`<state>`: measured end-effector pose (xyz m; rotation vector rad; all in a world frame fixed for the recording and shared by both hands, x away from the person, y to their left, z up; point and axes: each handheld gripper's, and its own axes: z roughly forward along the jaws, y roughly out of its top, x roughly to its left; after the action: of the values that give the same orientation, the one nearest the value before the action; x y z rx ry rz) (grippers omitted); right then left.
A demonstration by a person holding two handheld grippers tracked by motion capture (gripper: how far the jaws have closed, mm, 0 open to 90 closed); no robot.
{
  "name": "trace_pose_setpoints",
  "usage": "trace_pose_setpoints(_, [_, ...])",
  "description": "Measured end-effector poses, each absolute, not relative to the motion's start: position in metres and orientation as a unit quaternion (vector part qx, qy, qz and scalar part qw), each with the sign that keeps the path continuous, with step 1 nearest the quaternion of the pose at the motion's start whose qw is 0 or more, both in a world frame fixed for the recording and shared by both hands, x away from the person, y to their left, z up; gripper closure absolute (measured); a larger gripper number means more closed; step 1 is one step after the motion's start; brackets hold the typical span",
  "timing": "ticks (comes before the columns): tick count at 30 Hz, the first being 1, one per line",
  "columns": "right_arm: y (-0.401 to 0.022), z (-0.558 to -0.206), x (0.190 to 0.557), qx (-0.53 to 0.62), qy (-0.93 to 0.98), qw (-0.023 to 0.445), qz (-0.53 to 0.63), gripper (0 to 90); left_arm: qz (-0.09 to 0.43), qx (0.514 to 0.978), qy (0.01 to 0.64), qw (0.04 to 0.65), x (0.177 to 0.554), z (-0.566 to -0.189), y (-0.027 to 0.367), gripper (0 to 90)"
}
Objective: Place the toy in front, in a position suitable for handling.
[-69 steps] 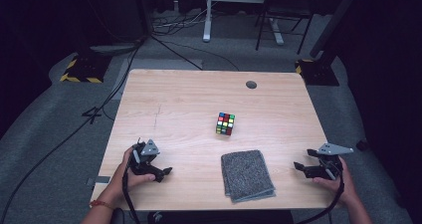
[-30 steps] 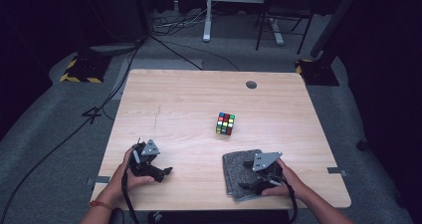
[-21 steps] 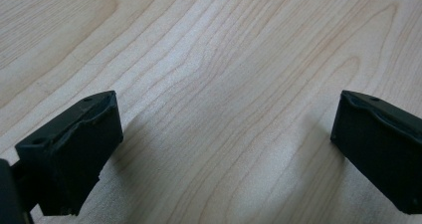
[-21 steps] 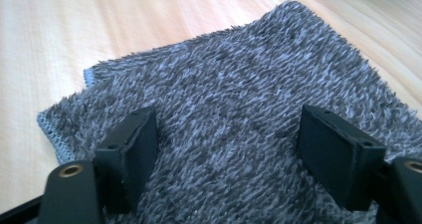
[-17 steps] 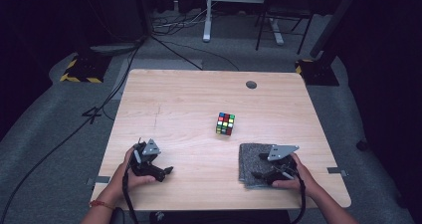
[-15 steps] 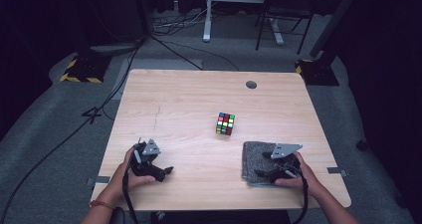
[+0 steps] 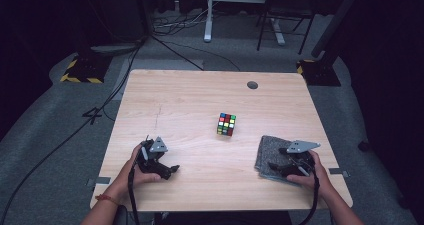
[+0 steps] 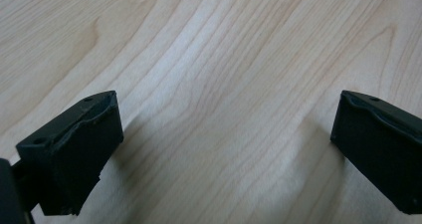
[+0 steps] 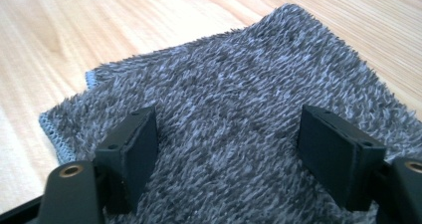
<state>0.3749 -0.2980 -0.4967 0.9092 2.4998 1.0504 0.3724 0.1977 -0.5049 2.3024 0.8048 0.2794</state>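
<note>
Two grippers on the table (image 7: 200,100), both jaws spread wide. Right gripper (image 9: 226,154) sits on the grey cloth (image 9: 259,84), not clamping it. Left gripper (image 8: 224,149) over bare wood; cube (image 7: 226,124) well apart.

Bare tabletop (image 7: 190,110) lies open around 1 lone obstacle, the puzzle cube (image 7: 226,124), between 2 well-separated grippers.

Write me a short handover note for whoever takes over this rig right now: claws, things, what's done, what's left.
Left claw: open, resting on bare table at the near left, holding nothing.
Right claw: open, jaws standing over the grey cloth at the near right; nothing gripped.
Cube: mid-table, clear of the cloth and both claws, untouched.
Done: cloth lies flat near the right edge.
Left: probably grip or work the cloth; the cube has yet to be handled.
</note>
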Motion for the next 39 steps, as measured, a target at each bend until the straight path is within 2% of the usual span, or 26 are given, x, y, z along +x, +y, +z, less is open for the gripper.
trace_pose_setpoints(16, [-0.323, -0.498, 0.371, 0.327, 0.861, 0.147, 0.362, 25.9, 0.097, 0.891, 0.285, 0.339, 0.426, -0.504, 0.150, 0.2])
trace_pose_setpoints(29, [-0.323, -0.498, 0.373, 0.324, 0.863, 0.141, 0.362, 25.2, 0.073, 0.907, 0.233, 0.343, 0.466, -0.503, 0.095, 1.5])
trace_pose_setpoints(33, [-0.324, -0.498, 0.373, 0.324, 0.862, 0.140, 0.364, 25.1, 0.070, 0.905, 0.218, 0.358, 0.480, -0.502, 0.081, 10.8])
trace_pose_setpoints(34, [-0.324, -0.498, 0.373, 0.323, 0.861, 0.140, 0.366, 25.1, 0.072, 0.904, 0.217, 0.361, 0.484, -0.501, 0.075, 17.9])
trace_pose_setpoints(36, [-0.324, -0.499, 0.373, 0.323, 0.860, 0.140, 0.369, 25.1, 0.064, 0.906, 0.214, 0.361, 0.488, -0.501, 0.070, 15.1])
trace_pose_setpoints(39, [-0.324, -0.499, 0.373, 0.322, 0.861, 0.140, 0.367, 25.1, 0.055, 0.915, 0.197, 0.349, 0.496, -0.497, 0.059, 17.0])
